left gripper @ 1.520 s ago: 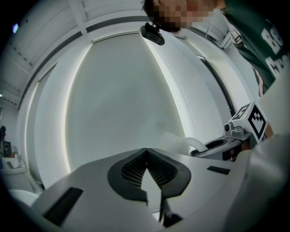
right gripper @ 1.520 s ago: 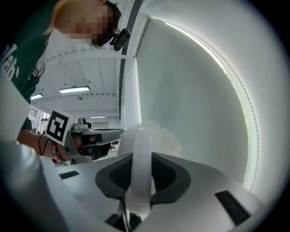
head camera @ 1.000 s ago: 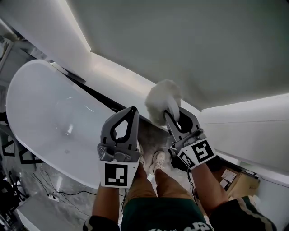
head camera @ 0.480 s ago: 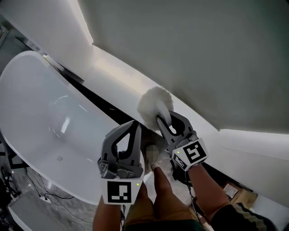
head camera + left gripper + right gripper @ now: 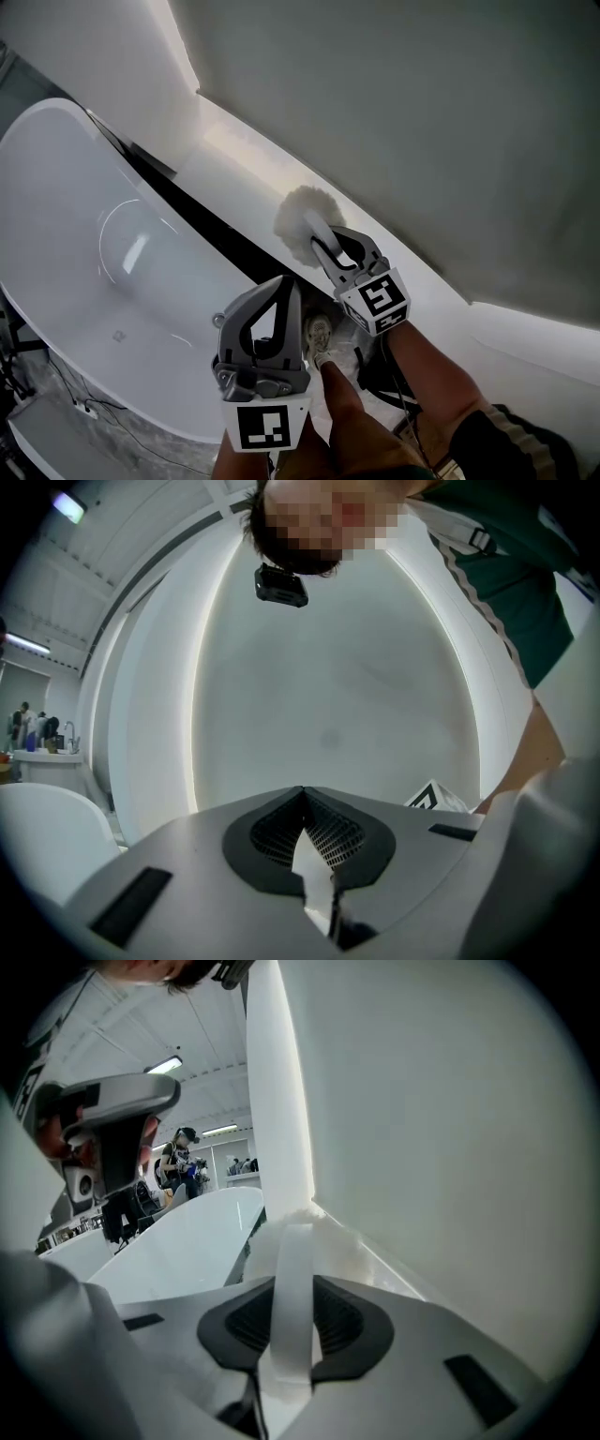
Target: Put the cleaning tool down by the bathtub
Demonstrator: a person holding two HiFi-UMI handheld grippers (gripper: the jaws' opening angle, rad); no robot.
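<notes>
Head view: the right claw (image 5: 317,242) clamps the handle of the fluffy cleaning tool (image 5: 298,217) above the ledge (image 5: 246,169) beside the bathtub (image 5: 94,272); left gripper view: the left claw (image 5: 302,795) is closed and empty; right gripper view: the handle sits centred in the grip, so I would settle the tool on the ledge before releasing.

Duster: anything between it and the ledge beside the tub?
Nothing visible. The right gripper is shut on the duster by its handle, with the fluffy head right over the white ledge beside the bathtub; that stretch of ledge looks bare.
</notes>
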